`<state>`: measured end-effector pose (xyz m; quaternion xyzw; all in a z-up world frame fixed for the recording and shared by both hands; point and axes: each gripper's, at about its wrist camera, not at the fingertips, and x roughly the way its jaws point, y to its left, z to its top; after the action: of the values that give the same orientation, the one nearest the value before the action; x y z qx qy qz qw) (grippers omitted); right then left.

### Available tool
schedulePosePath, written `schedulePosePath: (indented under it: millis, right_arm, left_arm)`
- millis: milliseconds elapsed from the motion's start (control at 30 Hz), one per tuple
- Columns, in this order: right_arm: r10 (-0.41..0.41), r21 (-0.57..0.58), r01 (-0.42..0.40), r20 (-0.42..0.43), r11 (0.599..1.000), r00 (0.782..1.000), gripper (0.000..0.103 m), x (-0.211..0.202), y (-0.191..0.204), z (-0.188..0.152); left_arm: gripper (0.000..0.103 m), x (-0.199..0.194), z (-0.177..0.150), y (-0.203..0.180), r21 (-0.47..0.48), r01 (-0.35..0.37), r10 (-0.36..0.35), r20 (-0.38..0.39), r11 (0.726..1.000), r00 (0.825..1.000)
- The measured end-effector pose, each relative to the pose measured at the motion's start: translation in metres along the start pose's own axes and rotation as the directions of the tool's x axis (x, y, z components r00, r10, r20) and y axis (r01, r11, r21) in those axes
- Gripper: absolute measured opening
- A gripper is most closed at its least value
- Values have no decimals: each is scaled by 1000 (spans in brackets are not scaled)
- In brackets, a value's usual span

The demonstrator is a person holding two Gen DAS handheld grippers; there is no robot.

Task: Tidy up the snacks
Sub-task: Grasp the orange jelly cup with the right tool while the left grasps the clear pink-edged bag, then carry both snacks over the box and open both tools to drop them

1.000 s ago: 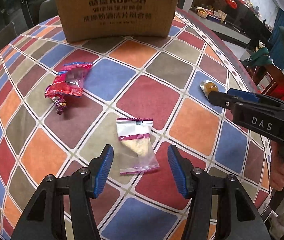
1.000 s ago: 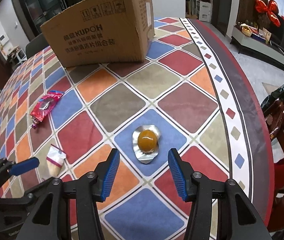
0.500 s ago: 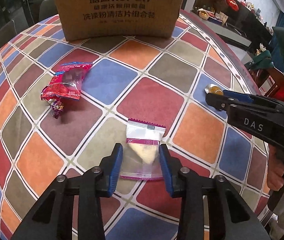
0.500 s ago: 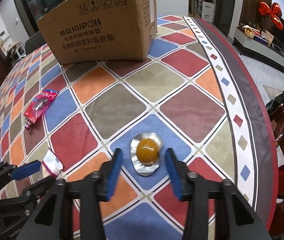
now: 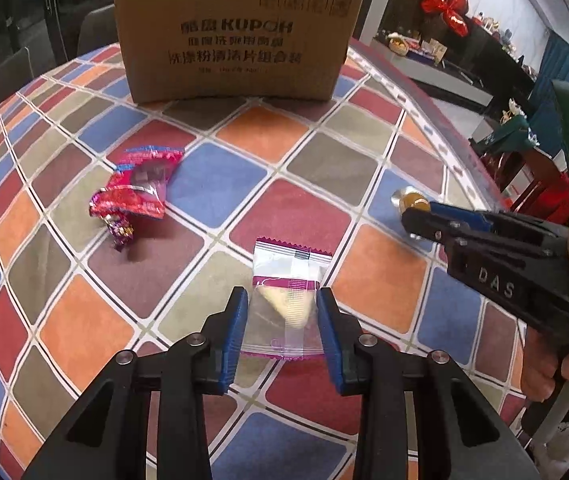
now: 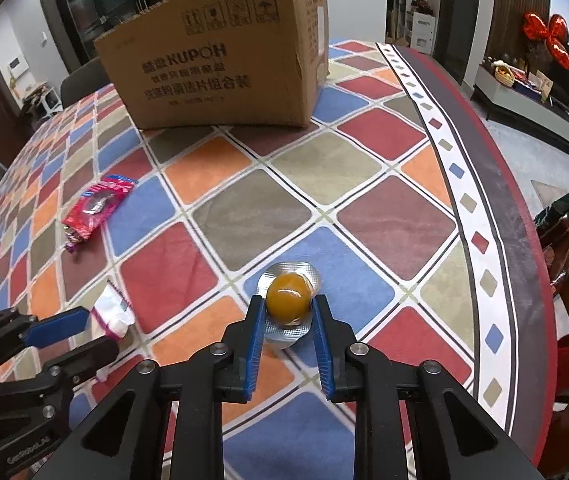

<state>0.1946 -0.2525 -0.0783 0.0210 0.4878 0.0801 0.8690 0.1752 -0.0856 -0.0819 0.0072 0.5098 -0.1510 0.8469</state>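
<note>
My left gripper [image 5: 281, 312] has closed on a clear-and-white snack packet with purple trim [image 5: 290, 284] that lies on the table; its blue pads touch the packet's sides. My right gripper [image 6: 287, 314] has closed on an orange jelly in a round foil cup [image 6: 287, 296], also on the table. A red-pink snack bag [image 5: 136, 188] lies further left, also seen in the right wrist view [image 6: 96, 208]. A brown cardboard box [image 5: 240, 36] stands at the back, its open top out of sight.
The round table wears a cloth of coloured diamond tiles [image 5: 324, 160]. Its dark, red-rimmed edge [image 6: 496, 208] curves along the right. Chairs and a cabinet stand beyond the table.
Both grippers moved forward and down and narrowed from wide open onto their snacks: the left onto the clear packet, the right onto the orange jelly cup.
</note>
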Motion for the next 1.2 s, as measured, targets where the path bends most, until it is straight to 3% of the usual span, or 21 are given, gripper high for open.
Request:
schedulePosePath:
  millis: [333,667,1200]
  right_arm:
    - [55,-18,-53,87,998,995,25,-43,20,0]
    - [74,-35,-69,183,997,980,25,-81,32,9]
    - [82,-82,-57,352,995,932,25,-135,46,51]
  left_arm:
    - [35,-38,8,-1,13,22,-23,116,1000,993]
    - [35,-76,20,-1,28,26,-32,230,999,973]
    - [35,-133,63,2,79,-2,-30,406,997,913]
